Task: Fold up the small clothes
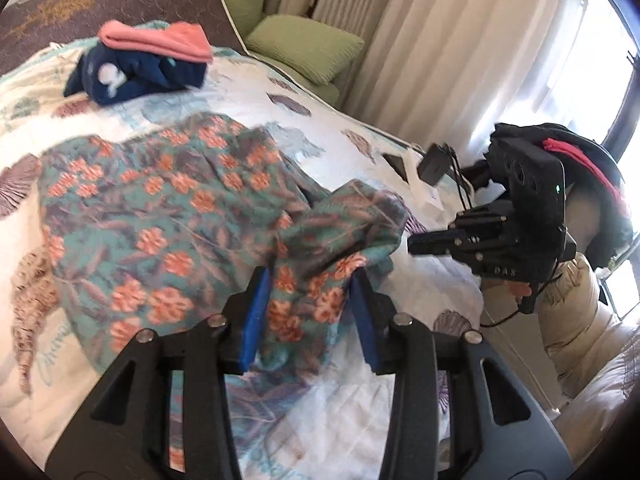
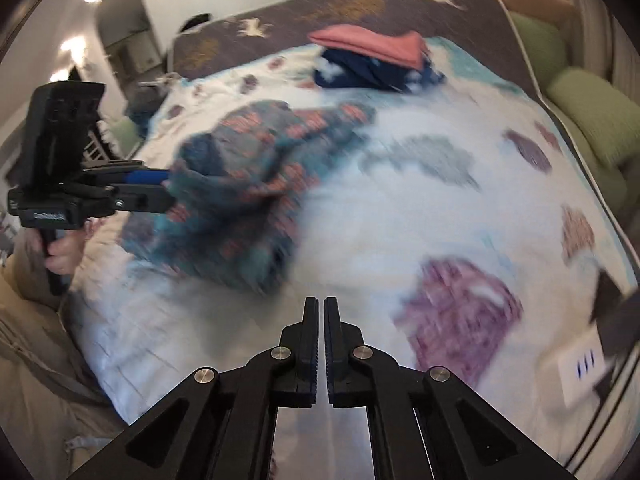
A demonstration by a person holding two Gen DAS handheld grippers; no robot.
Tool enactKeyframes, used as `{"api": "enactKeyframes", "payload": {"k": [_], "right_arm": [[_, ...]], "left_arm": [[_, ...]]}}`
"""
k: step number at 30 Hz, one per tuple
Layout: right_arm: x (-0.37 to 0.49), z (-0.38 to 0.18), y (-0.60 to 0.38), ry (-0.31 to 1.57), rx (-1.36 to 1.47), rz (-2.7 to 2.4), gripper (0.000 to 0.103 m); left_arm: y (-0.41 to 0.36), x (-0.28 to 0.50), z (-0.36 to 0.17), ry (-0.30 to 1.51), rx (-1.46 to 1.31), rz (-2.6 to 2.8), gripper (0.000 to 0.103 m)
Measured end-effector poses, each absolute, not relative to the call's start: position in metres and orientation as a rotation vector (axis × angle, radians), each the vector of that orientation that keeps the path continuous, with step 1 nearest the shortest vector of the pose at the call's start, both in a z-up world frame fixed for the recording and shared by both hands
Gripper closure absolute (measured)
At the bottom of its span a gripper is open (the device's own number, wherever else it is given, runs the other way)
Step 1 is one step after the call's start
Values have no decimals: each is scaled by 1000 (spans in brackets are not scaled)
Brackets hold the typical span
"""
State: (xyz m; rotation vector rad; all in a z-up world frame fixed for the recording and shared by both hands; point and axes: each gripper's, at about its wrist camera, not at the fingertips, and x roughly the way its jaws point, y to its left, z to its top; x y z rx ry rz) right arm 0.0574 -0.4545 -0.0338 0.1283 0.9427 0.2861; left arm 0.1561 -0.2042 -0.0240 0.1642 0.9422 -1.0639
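The left gripper (image 1: 310, 312) points down at the bed, its two blue pads (image 1: 256, 316) spread apart with a raised fold of the floral garment (image 1: 168, 216) standing between them; whether the pads press on the cloth cannot be told. In the right wrist view a hand (image 2: 64, 250) grips its handle at the left edge of the bed.

The right gripper (image 2: 320, 312) also tilts downward, jaws clenched together with nothing between them, above bare quilt (image 2: 400, 216). In the left wrist view it stands off the garment's right edge, apart from the cloth.

One floral garment, teal with orange flowers, lies partly spread on the quilt, its near-right corner bunched upward.

Farther back, one stack of two folded pieces rests on the quilt: a pink garment (image 1: 160, 40) on top of a navy garment (image 1: 132, 76).

Beyond the bed edge lie two green cushions (image 1: 308, 46) below pale curtains (image 1: 440, 48).
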Motion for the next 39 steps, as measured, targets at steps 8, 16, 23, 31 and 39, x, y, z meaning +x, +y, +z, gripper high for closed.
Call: {"api": "enactKeyframes", "payload": {"k": [8, 16, 23, 31, 39], "right_arm": [[49, 17, -450, 722, 293, 343, 59], [93, -10, -408, 861, 267, 339, 100], [63, -29, -435, 877, 377, 285, 99], [71, -6, -455, 798, 453, 234, 86], [144, -9, -432, 885, 436, 287, 86]], "left_arm": [[-231, 123, -40, 969, 277, -1134, 61], [-218, 122, -34, 972, 239, -1126, 60], [-191, 148, -14, 888, 198, -1033, 46], [-173, 171, -49, 940, 208, -891, 46], [-176, 159, -54, 892, 255, -903, 33]]}}
